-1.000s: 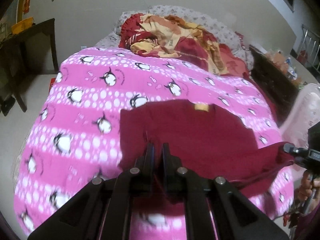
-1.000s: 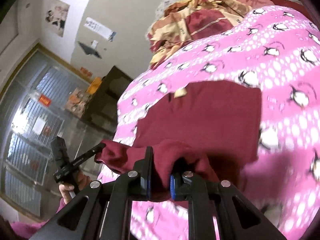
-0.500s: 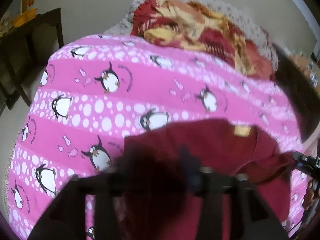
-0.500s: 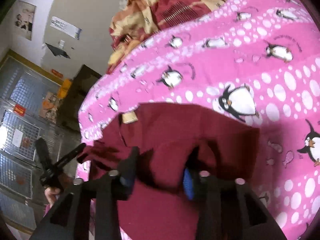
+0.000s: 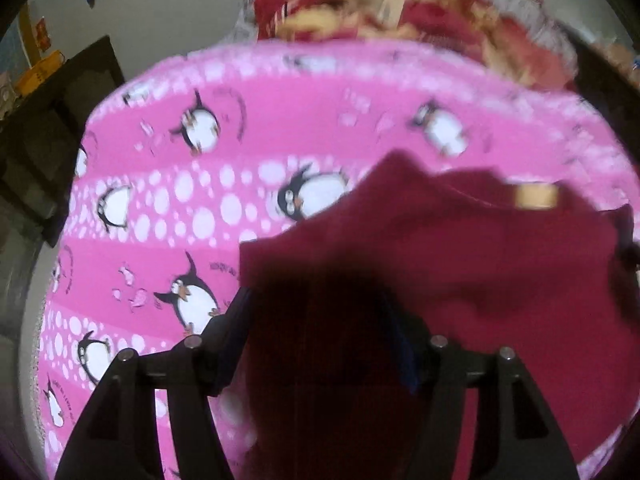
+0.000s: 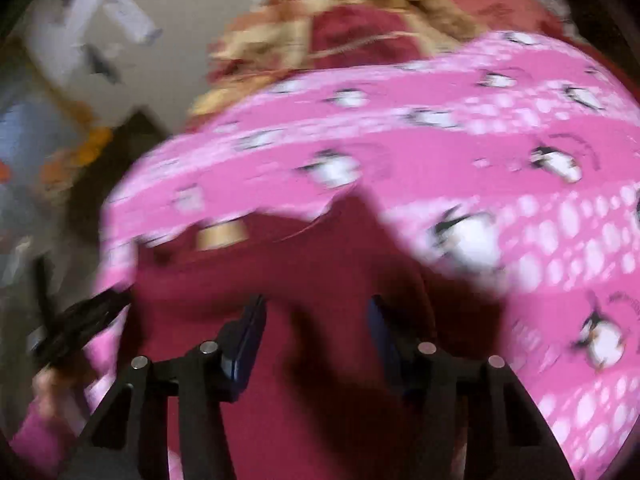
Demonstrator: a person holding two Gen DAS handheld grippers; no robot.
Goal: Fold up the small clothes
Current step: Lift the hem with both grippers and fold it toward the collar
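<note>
A: Progress check, starting at the left: where is the maroon garment (image 5: 460, 264)?

B: It lies on the bed, on the pink penguin blanket (image 5: 168, 208), toward the near edge, with its tan neck label (image 5: 535, 195) at the far side.

A: And the left gripper (image 5: 320, 312)?

B: Its fingers (image 5: 236, 320) are spreading, a dark fold of maroon cloth loose between them, not pinched.

A: The right gripper (image 6: 316, 328)?

B: Parted too, though closing slightly; blurred cloth sits between its fingers (image 6: 248, 332), seemingly unclamped.

A: So how far along?

B: One fold looks laid over toward the label. I judge smoothing and further folds remain. Crumpled bedding (image 5: 400, 12) waits at the bed's far edge.
</note>
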